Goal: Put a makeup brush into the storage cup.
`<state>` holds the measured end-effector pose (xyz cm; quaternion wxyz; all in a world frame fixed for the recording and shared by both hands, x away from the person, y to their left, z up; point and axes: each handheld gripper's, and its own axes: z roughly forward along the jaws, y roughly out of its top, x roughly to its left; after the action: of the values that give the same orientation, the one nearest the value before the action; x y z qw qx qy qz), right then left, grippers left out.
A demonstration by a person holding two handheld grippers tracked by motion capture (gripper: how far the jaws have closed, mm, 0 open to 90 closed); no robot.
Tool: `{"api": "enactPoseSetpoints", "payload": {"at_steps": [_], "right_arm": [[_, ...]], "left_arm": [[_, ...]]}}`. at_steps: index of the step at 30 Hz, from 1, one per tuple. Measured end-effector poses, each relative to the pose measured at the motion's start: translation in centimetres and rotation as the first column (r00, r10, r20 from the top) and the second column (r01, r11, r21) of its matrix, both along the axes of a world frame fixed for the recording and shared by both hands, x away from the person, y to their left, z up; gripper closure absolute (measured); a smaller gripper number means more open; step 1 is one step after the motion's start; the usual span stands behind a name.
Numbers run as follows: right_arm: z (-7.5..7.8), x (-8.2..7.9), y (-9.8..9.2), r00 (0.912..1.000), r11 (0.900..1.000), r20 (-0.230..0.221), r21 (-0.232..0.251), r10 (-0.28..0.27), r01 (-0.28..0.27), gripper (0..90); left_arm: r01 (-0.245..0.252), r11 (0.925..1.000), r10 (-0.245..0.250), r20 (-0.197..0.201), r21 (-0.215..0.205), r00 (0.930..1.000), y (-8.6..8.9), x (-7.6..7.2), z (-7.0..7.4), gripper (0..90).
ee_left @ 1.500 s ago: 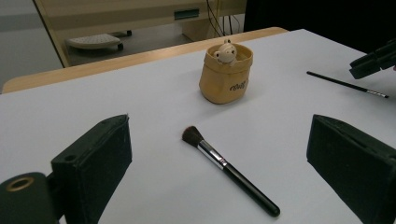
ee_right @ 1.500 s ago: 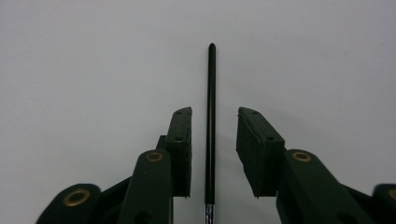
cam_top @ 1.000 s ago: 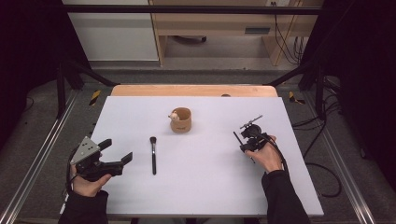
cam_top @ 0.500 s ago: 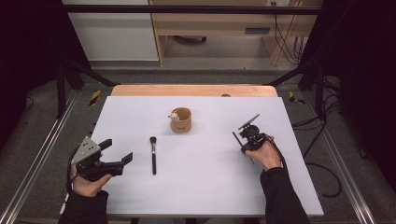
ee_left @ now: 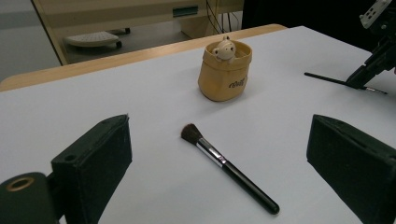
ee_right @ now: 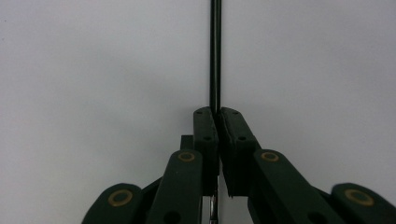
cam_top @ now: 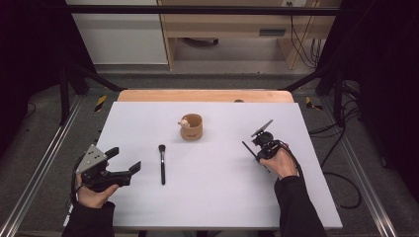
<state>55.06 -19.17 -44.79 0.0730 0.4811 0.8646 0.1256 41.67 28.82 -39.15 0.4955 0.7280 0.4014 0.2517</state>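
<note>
Your table top is plain white, edged at the far side by a light wood strip. On it stands a tan pouch with dark lettering, holding a cream bear figure. Left of the pouch in the high view lies a brush with a black handle, silver collar and dark brown bristles. Right of the pouch, your black right gripper clamps a thin black stick. Your left gripper is black with a grey plate.
</note>
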Motion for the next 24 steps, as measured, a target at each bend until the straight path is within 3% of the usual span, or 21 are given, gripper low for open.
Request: {"api": "enactPoseSetpoints", "payload": {"at_steps": [8, 17, 18, 24], "right_arm": [[0.1, -0.2, 0.0, 1.0000, 1.000, 0.005, 0.001, -0.001, 0.001, 85.8], [2.4, -1.4, 0.0, 0.9985, 0.996, 0.052, 0.088, 0.018, -0.023, 85.8], [3.2, -1.8, 0.0, 0.9966, 0.991, 0.072, 0.123, 0.039, -0.048, 85.8], [4.7, -2.9, 0.6, 0.9861, 0.978, 0.125, 0.167, 0.109, -0.129, 85.8]], "left_arm": [[0.001, 0.9999, -0.001, -0.001, 0.010, 1.0000, 0.0, 0.0, 0.0, 6.0], [0.001, 0.9999, -0.001, 0.000, 0.011, 1.0000, -0.1, 0.0, 0.0, 6.0], [0.003, 0.9999, -0.003, 0.001, 0.011, 1.0000, -0.2, 0.0, 0.0, 6.0], [0.012, 0.9997, -0.012, -0.001, 0.020, 0.9999, -0.4, 0.0, 0.0, 6.2]]}}
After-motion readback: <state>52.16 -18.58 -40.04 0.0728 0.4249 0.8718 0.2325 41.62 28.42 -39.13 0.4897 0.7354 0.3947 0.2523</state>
